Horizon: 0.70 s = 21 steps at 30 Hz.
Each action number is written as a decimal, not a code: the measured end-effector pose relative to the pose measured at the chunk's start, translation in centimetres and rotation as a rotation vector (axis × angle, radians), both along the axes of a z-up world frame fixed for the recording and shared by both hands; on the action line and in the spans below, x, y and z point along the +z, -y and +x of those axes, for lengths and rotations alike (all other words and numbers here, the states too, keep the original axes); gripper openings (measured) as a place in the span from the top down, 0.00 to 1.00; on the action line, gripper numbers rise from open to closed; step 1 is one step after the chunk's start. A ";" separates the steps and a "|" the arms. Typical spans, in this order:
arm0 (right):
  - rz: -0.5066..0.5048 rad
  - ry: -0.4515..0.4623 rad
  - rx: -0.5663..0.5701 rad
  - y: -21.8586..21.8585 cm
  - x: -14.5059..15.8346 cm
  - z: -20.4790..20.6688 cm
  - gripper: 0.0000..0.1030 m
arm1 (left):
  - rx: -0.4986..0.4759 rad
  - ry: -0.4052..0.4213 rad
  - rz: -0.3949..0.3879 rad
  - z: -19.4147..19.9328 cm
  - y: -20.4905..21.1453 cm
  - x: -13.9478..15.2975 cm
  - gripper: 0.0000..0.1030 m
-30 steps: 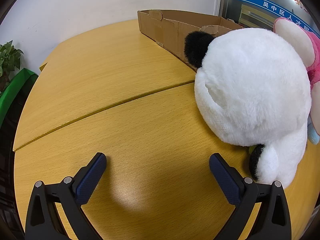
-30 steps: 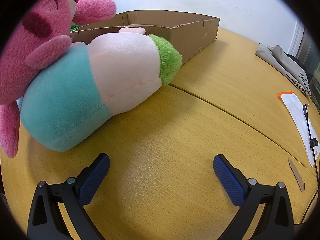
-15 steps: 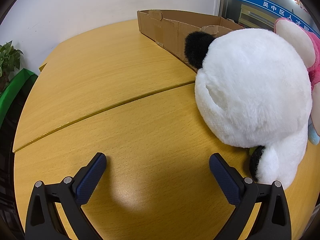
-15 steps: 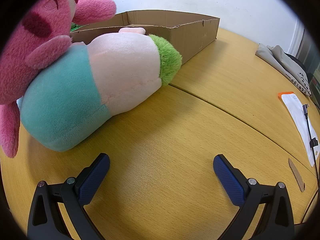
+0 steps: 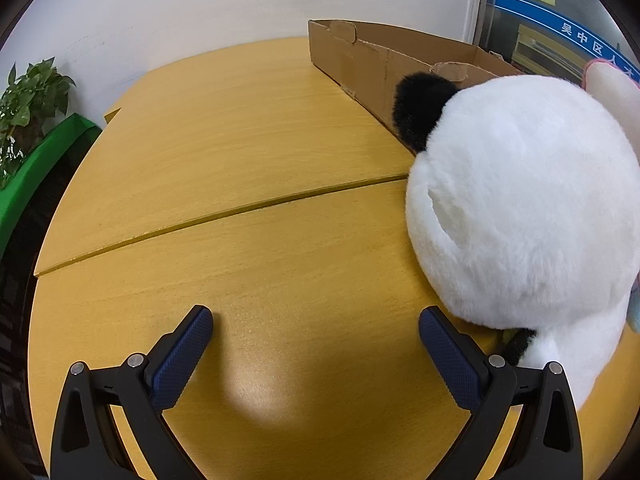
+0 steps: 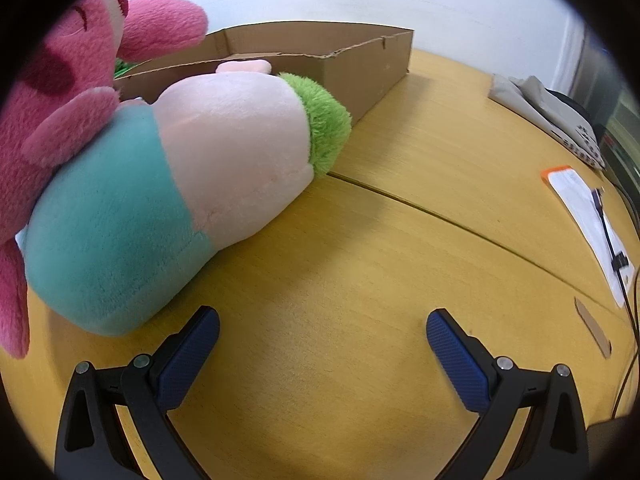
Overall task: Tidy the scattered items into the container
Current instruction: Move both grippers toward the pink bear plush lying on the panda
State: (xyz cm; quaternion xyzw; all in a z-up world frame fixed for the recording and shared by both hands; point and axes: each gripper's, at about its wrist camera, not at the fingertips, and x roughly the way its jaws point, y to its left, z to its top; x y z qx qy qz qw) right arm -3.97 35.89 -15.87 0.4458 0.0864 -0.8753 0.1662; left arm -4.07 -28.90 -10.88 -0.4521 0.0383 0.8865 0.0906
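Note:
A big white plush panda with black ears lies on the wooden table at the right of the left wrist view, in front of a low cardboard box. My left gripper is open and empty, its right finger close beside the panda. In the right wrist view a teal, pale pink and green plush lies on its side at the left, with a pink plush leaning on it. The cardboard box stands just behind them. My right gripper hangs open over bare table, right of the teal plush.
A seam crosses the yellow wooden table. A potted plant and green planter stand beyond the left edge. On the right lie a white packet with a cable, a folded grey cloth and a small cardboard strip.

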 end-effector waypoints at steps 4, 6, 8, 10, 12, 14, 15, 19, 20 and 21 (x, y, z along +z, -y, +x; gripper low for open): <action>0.013 0.020 -0.083 0.1 0.1 1.5 0.00 | 0.051 -0.063 0.047 3.2 -0.9 1.3 0.00; 0.044 0.036 -0.137 0.4 0.4 3.1 0.00 | 0.086 -0.145 0.043 6.2 -2.0 3.0 0.00; 0.079 -0.023 -0.167 0.9 1.5 5.3 0.00 | 0.133 -0.213 0.022 8.8 -3.2 4.7 0.00; 0.064 -0.095 -0.217 0.9 3.2 7.5 0.00 | 0.184 -0.278 0.029 11.4 -4.6 6.4 0.00; -0.002 -0.148 -0.276 0.5 5.0 9.7 0.00 | 0.228 -0.299 0.031 13.6 -6.2 7.5 0.00; -0.069 -0.177 -0.313 0.2 6.3 11.7 0.00 | 0.220 -0.330 0.033 14.8 -8.0 8.0 0.00; -0.079 -0.185 -0.321 0.3 6.6 12.3 0.00 | 0.219 -0.346 0.054 15.1 -8.9 8.1 0.00; -0.062 -0.257 -0.329 2.8 8.1 15.5 0.00 | 0.196 -0.335 0.154 14.8 -12.4 7.9 0.00; -0.072 -0.273 -0.328 3.6 8.4 16.1 0.00 | 0.165 -0.333 0.173 14.5 -13.6 8.1 0.00; -0.102 -0.292 -0.321 4.3 8.8 16.8 0.00 | 0.133 -0.332 0.184 14.2 -14.8 8.5 0.00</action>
